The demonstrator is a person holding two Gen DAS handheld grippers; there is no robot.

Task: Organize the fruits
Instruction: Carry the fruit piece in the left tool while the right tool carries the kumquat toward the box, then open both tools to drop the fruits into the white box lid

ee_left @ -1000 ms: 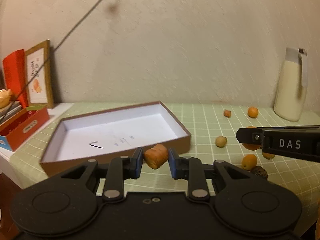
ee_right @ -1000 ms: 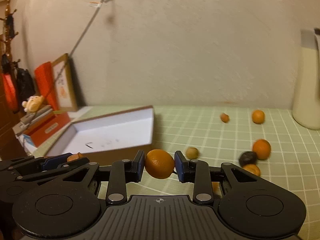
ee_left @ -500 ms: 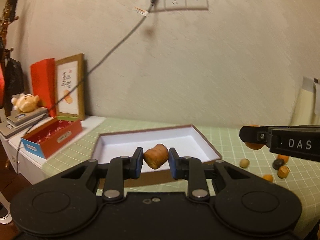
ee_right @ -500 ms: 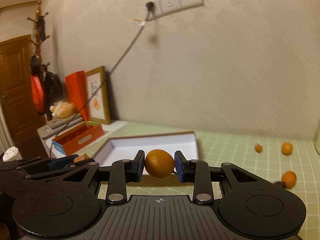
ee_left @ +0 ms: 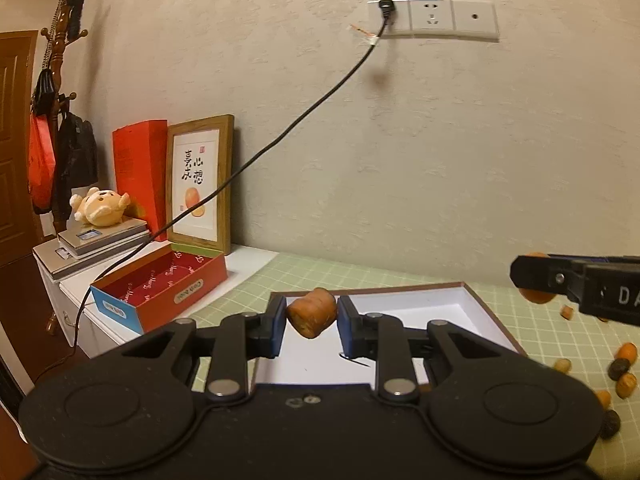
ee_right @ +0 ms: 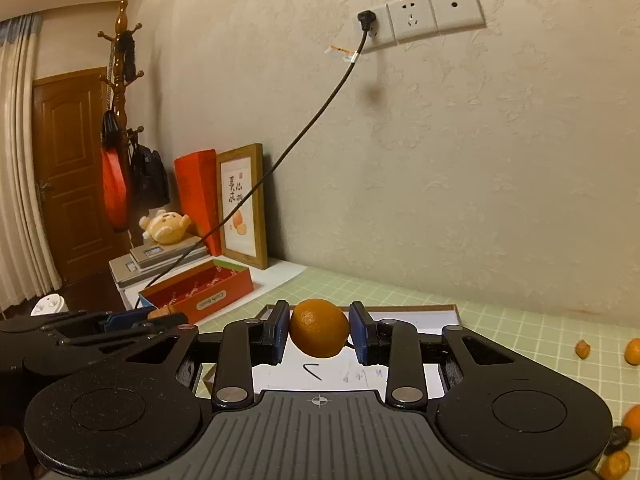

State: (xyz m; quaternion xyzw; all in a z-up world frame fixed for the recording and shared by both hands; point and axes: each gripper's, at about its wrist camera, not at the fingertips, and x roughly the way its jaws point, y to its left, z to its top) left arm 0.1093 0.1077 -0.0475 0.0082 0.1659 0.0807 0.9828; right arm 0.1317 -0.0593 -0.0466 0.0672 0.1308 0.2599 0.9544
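Pinching lumpy brown fruit [ee_left: 312, 312] and round dimpled orange [ee_right: 319, 327].

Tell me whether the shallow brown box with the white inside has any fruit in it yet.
Cannot tell fully. The visible white floor of the shallow brown box holds only pen marks, but both grippers hide part of it.

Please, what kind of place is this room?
Probably a room in a home. A coat rack with bags stands by a wooden door, and a framed picture and a plush toy sit beside the table.
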